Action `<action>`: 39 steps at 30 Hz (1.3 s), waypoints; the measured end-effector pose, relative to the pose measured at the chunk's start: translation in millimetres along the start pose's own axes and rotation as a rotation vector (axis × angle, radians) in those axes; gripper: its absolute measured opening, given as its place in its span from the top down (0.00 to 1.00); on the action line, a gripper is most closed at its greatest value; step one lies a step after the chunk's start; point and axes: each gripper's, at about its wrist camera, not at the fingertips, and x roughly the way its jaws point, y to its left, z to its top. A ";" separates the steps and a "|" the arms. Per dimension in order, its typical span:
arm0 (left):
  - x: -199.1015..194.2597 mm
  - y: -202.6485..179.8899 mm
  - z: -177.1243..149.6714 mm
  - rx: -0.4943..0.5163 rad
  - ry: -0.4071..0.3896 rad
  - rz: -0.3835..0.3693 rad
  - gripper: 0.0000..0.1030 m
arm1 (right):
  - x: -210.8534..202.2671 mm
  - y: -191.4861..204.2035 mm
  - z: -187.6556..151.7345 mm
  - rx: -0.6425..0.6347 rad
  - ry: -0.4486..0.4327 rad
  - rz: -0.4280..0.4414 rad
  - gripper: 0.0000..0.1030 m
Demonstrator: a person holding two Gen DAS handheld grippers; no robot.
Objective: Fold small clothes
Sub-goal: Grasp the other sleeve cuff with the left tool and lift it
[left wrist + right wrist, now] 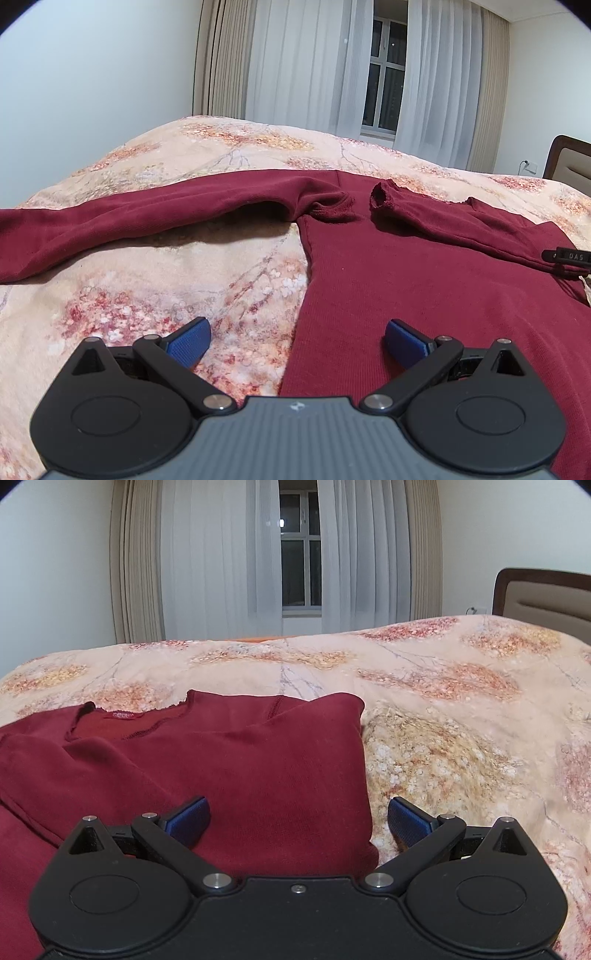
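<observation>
A dark red long-sleeved top (424,280) lies flat on the floral bedspread (155,280). Its left sleeve (122,218) stretches out to the left; the other sleeve (436,221) is folded across the body, cuff open toward the middle. My left gripper (297,341) hovers open above the top's left side edge, nothing between its blue pads. In the right wrist view the top (240,768) shows its neckline and label (122,715) at the left, its folded right edge running down the middle. My right gripper (299,821) stands wide open over that edge, holding nothing.
The bedspread (461,738) stretches bare to the right of the top. A padded headboard (546,594) stands at the far right. Curtains and a window (295,554) fill the far wall. A black tip of the other gripper (569,256) shows at the right edge of the left wrist view.
</observation>
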 end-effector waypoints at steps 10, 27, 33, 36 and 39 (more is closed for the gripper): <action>-15.4 35.5 25.0 -0.138 0.008 -0.036 0.00 | 1.3 -0.7 -6.1 0.000 -0.029 -0.001 0.00; 7.3 139.8 39.5 -0.922 -0.128 0.017 0.00 | 0.4 -1.2 -7.2 0.008 -0.035 0.003 0.00; 8.8 154.9 33.0 -1.134 -0.267 0.138 0.09 | 0.3 -1.3 -7.5 0.009 -0.036 0.004 0.00; 9.1 159.2 30.9 -1.155 -0.316 0.200 0.24 | 0.3 -1.2 -7.5 0.009 -0.036 0.004 0.00; 10.7 162.8 26.7 -1.160 -0.331 0.260 0.32 | 0.2 -1.4 -7.7 0.009 -0.036 0.004 0.00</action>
